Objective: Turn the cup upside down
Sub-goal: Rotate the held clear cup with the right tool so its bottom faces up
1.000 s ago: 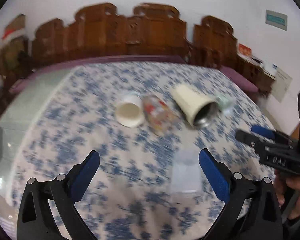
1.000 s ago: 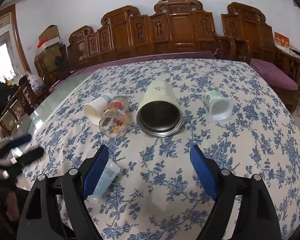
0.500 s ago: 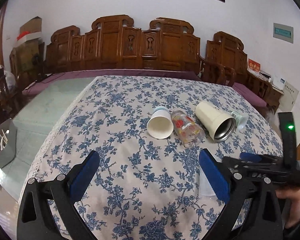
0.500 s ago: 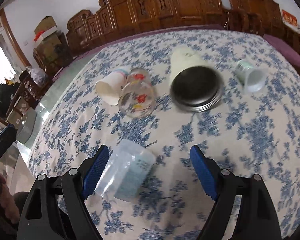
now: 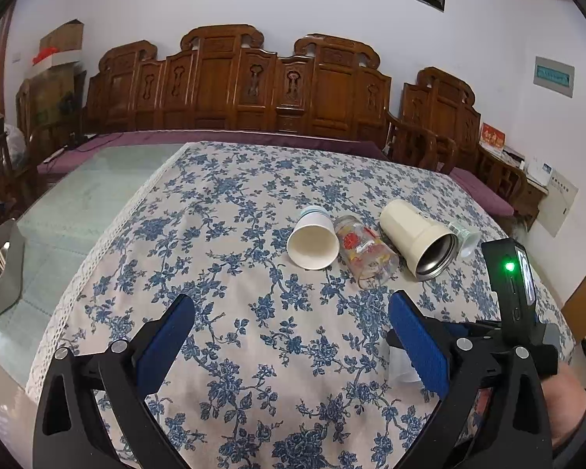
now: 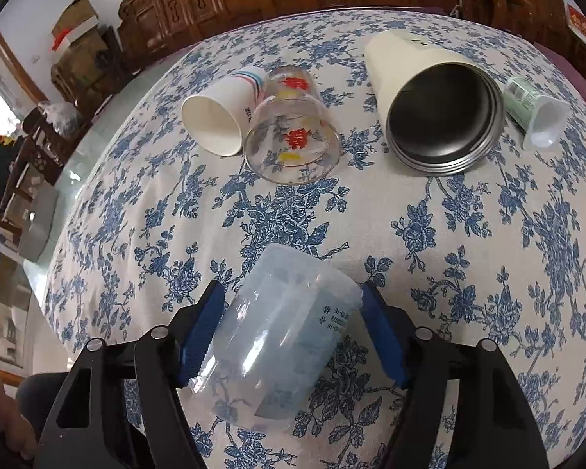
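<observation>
A translucent plastic cup lies on its side on the blue-flowered tablecloth, base pointing away. My right gripper has closed around it, both blue pads touching its sides. In the left wrist view the same cup shows partly behind my left finger, with the right gripper body beside it. My left gripper is open and empty above the cloth.
A row of cups lies on its side further back: a white paper cup, a printed glass, a cream steel-lined tumbler, a small green-white cup. Carved wooden chairs stand behind the table.
My right gripper moved down and forward onto the plastic cup and its fingers closed against it. The left gripper drew back and tilted up, staying open.
</observation>
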### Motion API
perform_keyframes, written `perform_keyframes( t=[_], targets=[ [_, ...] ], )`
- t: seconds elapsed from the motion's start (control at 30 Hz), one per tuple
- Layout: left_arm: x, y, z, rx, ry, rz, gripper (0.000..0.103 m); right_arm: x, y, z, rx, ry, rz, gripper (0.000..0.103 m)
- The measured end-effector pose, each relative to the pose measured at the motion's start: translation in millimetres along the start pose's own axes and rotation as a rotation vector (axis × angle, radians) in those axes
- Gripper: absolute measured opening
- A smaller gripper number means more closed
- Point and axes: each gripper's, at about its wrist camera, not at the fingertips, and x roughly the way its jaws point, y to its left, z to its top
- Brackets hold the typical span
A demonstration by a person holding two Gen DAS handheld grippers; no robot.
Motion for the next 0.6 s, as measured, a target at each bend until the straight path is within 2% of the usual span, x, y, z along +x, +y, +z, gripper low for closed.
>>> perform_keyframes(
  t=[0.27,0.53,0.6],
  targets=[
    [0.1,0.7,0.7,-0.002,-0.001,-0.002,0.095,-3.2,0.3,5.8,-0.106,0.052,-0.021,0.067],
    [0.2,-1.8,-0.4,0.004,-0.001,-0.001,0.095,-2.0,-3.9,10.9,-0.049,0.089,-0.019,0.067],
    [0.6,-2.8,-1.2,0.006,0.0,-0.003,0.095,-0.4,-8.6,12.1,-0.007,0.103,-0.01,0.071]
  ],
)
